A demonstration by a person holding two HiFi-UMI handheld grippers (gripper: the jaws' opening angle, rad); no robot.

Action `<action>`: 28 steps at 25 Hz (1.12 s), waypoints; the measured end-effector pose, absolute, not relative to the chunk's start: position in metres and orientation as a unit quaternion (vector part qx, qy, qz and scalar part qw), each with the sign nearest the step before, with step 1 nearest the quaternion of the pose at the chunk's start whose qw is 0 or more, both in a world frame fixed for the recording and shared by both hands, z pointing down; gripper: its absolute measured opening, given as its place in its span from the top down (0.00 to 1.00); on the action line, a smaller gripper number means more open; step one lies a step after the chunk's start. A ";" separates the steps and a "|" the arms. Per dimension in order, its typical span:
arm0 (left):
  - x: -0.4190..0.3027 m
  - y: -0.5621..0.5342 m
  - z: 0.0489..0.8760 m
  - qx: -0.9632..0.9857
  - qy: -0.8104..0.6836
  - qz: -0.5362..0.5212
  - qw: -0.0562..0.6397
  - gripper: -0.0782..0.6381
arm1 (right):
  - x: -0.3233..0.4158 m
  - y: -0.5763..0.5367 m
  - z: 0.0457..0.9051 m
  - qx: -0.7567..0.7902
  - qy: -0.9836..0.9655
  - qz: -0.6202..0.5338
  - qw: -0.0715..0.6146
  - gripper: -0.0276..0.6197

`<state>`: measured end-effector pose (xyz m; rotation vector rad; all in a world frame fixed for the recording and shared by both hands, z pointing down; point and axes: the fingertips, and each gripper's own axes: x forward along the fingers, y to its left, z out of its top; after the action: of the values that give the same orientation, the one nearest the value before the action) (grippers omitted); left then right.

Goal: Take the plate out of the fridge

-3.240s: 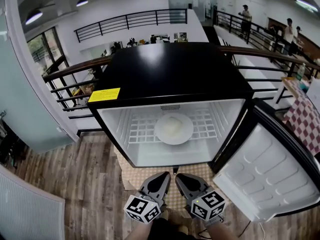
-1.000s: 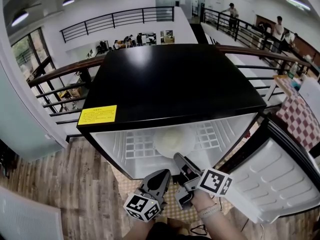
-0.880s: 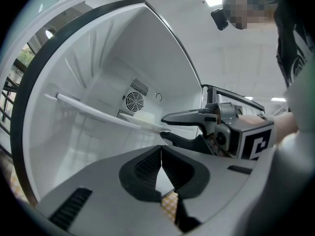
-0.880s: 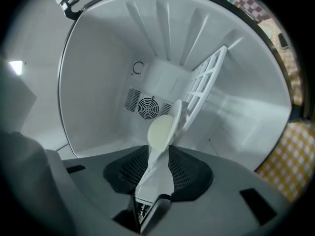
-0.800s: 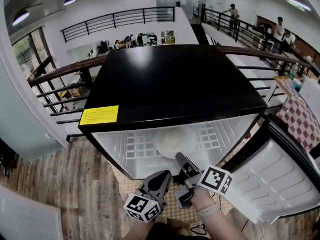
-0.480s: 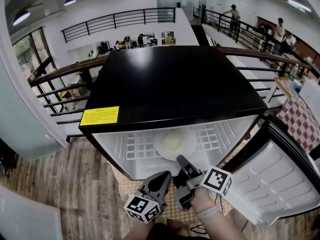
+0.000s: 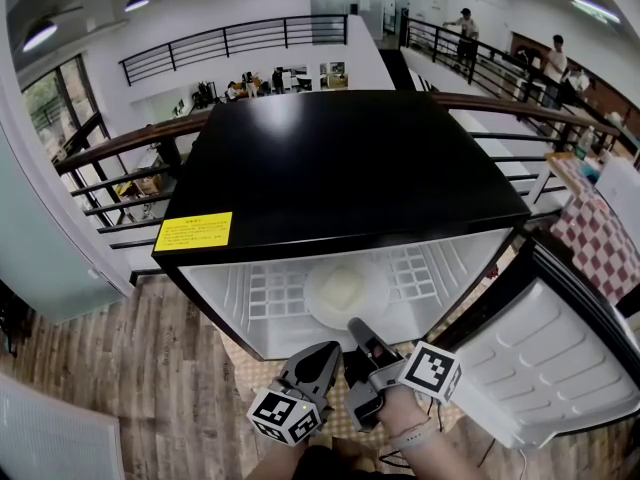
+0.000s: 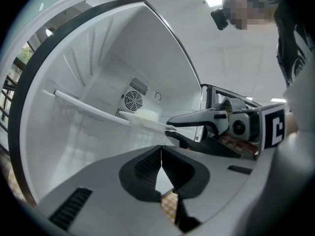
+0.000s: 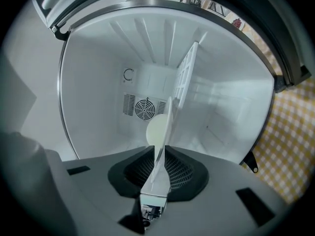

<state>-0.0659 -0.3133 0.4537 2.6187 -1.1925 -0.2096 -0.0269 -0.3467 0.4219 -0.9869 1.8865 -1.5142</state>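
Observation:
A white plate (image 7: 345, 288) with a pale round lump on it lies on the wire shelf (image 7: 270, 290) of the open black fridge (image 7: 340, 158). My right gripper (image 7: 356, 333) is turned on its side at the plate's front rim. The right gripper view shows the plate (image 9: 165, 127) edge-on, running between the jaws of the right gripper (image 9: 158, 154), which are shut on the rim. In the left gripper view one jaw of the right gripper (image 8: 171, 129) sits above the plate (image 8: 142, 123) and one below. My left gripper (image 7: 328, 354) hangs shut and empty before the fridge, its tips (image 8: 161, 154) together.
The fridge door (image 7: 540, 358) stands open at the right. A fan grille (image 9: 143, 107) is on the back wall inside. A yellow checked mat (image 7: 262, 373) lies on the wooden floor under the fridge front. Railings (image 7: 120, 168) run behind the fridge.
The right gripper has gone from beside the left gripper up to the plate's front rim and turned on its side. Over the last second it has hardly shifted. The left gripper stayed put.

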 end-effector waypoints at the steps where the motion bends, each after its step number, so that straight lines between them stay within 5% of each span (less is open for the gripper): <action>1: -0.065 -0.313 0.453 0.900 -0.410 -0.072 0.127 0.88 | -0.026 -0.348 0.421 -0.366 0.698 -0.556 0.263 0.87; 28: -0.071 -0.309 0.457 0.898 -0.415 -0.068 0.129 0.88 | -0.024 -0.359 0.430 -0.347 0.647 -0.597 0.323 0.84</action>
<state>-0.0709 -0.3086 0.4570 2.6103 -1.2064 -0.1985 -0.0244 -0.3593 0.4302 -0.9097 1.6983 -1.5673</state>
